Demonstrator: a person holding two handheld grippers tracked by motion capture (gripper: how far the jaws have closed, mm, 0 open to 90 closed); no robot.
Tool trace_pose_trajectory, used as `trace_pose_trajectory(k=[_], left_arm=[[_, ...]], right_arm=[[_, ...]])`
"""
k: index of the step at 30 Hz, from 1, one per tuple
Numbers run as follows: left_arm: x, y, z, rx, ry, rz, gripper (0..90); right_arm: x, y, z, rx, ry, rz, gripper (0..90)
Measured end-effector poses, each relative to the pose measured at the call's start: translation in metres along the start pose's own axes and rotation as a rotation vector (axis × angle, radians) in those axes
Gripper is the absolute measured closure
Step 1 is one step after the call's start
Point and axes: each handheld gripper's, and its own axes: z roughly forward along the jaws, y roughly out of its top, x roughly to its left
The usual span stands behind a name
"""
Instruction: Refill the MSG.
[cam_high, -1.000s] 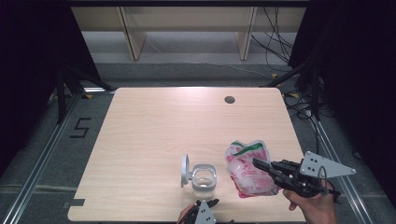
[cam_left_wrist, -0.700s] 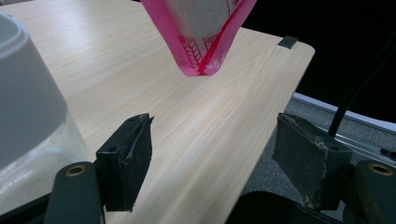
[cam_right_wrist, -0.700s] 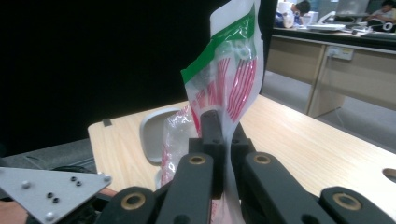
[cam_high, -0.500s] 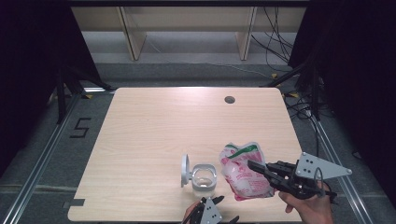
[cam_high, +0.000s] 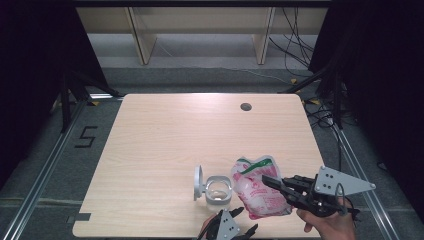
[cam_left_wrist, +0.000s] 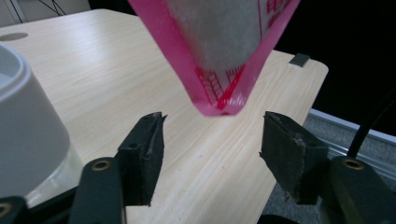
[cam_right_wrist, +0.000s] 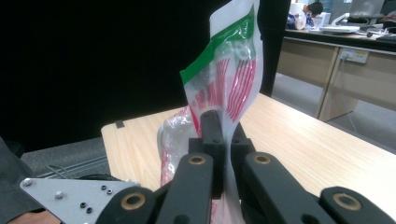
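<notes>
A pink and white bag (cam_high: 256, 190) with a green top hangs just above the table near its front edge, with my right gripper (cam_high: 267, 181) shut on its upper part. The right gripper view shows the jaws (cam_right_wrist: 222, 123) pinched on the bag (cam_right_wrist: 231, 74). Left of the bag stands a small white container (cam_high: 218, 190) with its lid (cam_high: 198, 182) flipped open. My left gripper (cam_high: 244, 220) sits open at the front edge, just below the bag. In the left gripper view the bag's pink bottom corner (cam_left_wrist: 219, 60) hangs over the open gripper (cam_left_wrist: 215, 128), and the container (cam_left_wrist: 23, 140) is at the left.
The wooden table (cam_high: 165, 145) has a round cable hole (cam_high: 245, 106) at the back right. Metal floor rails (cam_high: 35, 185) run along both sides of it. Shelving legs (cam_high: 141, 40) stand beyond the far edge. A small grey plate (cam_left_wrist: 299, 59) marks a table corner.
My right gripper has carried the bag a little to the left and toward the front edge. The left gripper has come further up into the high view, close under the bag.
</notes>
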Motion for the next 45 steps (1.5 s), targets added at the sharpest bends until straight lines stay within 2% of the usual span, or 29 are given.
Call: trace_pose_trajectory(k=[1,2,3,5,6,7,11,12,13,15,17,18,19,20,22,23,24,25,27,28,29,30,33,37,38,41,42,43,45], left_arm=[[0.0,0.001,0.0,-0.001,-0.001,0.004,43.1],[-0.001,0.001,0.0,-0.019,0.006,-0.002,44.3],[-0.001,0.002,0.0,-0.023,0.014,0.004,46.4],[-0.001,0.004,0.001,-0.054,0.013,0.001,49.9],[-0.003,0.005,0.001,-0.063,0.003,-0.023,51.7],[-0.002,0.006,0.0,-0.045,0.011,-0.001,54.5],[-0.002,0.007,0.003,-0.04,0.017,0.021,61.1],[-0.002,0.007,0.006,-0.053,0.008,0.008,62.3],[-0.002,0.007,0.006,-0.045,0.006,0.015,62.6],[-0.002,0.008,0.009,-0.037,-0.002,0.016,60.3],[-0.002,0.009,0.012,-0.052,-0.008,0.004,55.8],[-0.002,0.009,0.011,-0.053,-0.003,0.008,56.7],[-0.002,0.01,0.01,-0.048,0.006,0.027,59.0],[-0.003,0.01,0.01,-0.051,0.004,0.024,60.8],[-0.004,0.01,0.01,-0.059,0.006,0.024,61.4],[-0.005,0.01,0.01,-0.069,0.017,0.03,65.0],[-0.005,0.01,0.01,-0.066,0.014,0.031,66.5],[-0.005,0.01,0.01,-0.052,0.001,0.033,66.8],[-0.004,0.011,0.012,-0.058,-0.004,0.028,66.0],[-0.004,0.011,0.014,-0.05,-0.006,0.025,62.2],[-0.002,0.011,0.016,-0.033,0.0,0.033,54.1],[-0.002,0.011,0.017,-0.035,0.02,0.021,45.5],[-0.004,0.011,0.015,-0.054,0.006,0.054,53.9],[-0.006,0.011,0.011,-0.072,0.003,0.043,62.7],[-0.006,0.01,0.011,-0.084,-0.007,0.036,63.6],[-0.003,0.011,0.009,-0.07,0.009,0.033,66.7],[-0.003,0.011,0.011,-0.075,-0.006,0.016,66.8],[-0.002,0.011,0.011,-0.076,-0.011,0.014,66.4],[-0.003,0.011,0.01,-0.064,0.0,0.026,64.0]], right_arm=[[-0.001,0.0,0.001,-0.004,0.004,-0.013,90.0],[0.001,0.0,0.002,0.002,0.015,0.005,90.0],[0.0,0.0,0.003,-0.011,0.01,-0.019,90.0],[0.001,0.0,0.003,0.003,0.005,-0.013,90.0],[0.0,0.0,0.003,0.008,0.006,-0.016,90.0],[0.0,0.0,0.004,0.005,0.008,-0.021,90.0],[0.0,0.001,0.006,-0.009,0.01,-0.022,90.0],[0.001,0.002,0.005,0.01,0.005,-0.008,90.0],[0.0,0.003,0.006,0.001,0.004,-0.026,90.0],[0.001,0.004,0.006,0.004,0.013,-0.01,90.0],[0.0,0.004,0.006,-0.007,0.011,-0.025,90.0],[0.0,0.004,0.007,-0.011,0.017,-0.025,90.0],[0.001,0.005,0.005,0.005,0.009,-0.001,90.0],[0.0,0.005,0.006,-0.014,0.009,-0.017,90.0],[0.001,0.005,0.006,-0.003,0.015,-0.001,90.0],[0.001,0.005,0.006,0.002,0.01,-0.008,90.0],[0.001,0.005,0.006,-0.007,0.001,-0.02,90.0],[0.001,0.005,0.006,-0.005,0.011,-0.004,90.0],[0.001,0.005,0.007,-0.008,0.008,-0.015,90.0],[0.001,0.005,0.007,-0.009,0.005,-0.019,90.0],[0.001,0.006,0.006,-0.011,0.006,-0.019,90.0],[0.002,0.006,0.006,-0.014,0.003,-0.01,90.0],[0.002,0.008,0.006,-0.014,0.006,-0.01,90.0],[0.003,0.007,0.011,-0.013,0.013,-0.028,90.0],[0.002,0.007,0.01,-0.004,0.01,-0.032,90.0],[0.001,0.006,0.009,-0.012,-0.005,-0.013,90.0],[0.0,0.006,0.01,-0.022,0.007,-0.013,90.0],[0.001,0.007,0.008,-0.006,-0.001,-0.004,90.0],[0.0,0.007,0.008,-0.015,0.003,-0.004,90.0]])
